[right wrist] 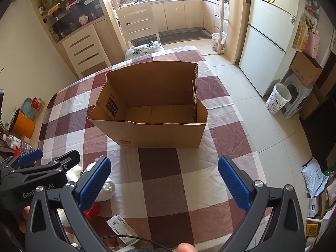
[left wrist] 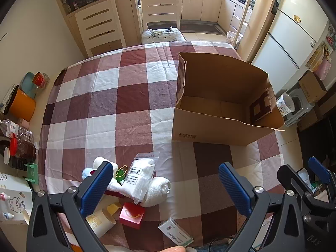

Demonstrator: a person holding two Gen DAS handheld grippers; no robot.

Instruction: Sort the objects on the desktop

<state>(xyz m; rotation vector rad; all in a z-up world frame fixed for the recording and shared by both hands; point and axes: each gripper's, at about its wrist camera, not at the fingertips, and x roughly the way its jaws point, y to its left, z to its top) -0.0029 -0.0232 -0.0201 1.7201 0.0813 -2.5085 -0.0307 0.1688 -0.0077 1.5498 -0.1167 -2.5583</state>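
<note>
An open cardboard box (left wrist: 212, 130) stands on the checked tablecloth (left wrist: 117, 105); it also shows in the right wrist view (right wrist: 159, 134) and looks empty. Near the front edge lies a pile: a clear zip bag (left wrist: 139, 178), a rolled white towel (left wrist: 157, 191), a red box (left wrist: 132, 214), a white medicine box (left wrist: 175, 232), a cream tube (left wrist: 100, 222), a plush toy (left wrist: 92, 171) and a green bead chain (left wrist: 120, 173). My left gripper (left wrist: 166, 187) is open above the pile. My right gripper (right wrist: 164, 180) is open and empty above the cloth before the box.
An orange pot (left wrist: 22, 105), plastic bottles (left wrist: 19, 134) and a tissue box (left wrist: 13, 199) stand to the left of the table. A chair (left wrist: 160, 14) stands at the far end. A fridge (right wrist: 271, 42) and patterned bins (right wrist: 278, 98) stand to the right.
</note>
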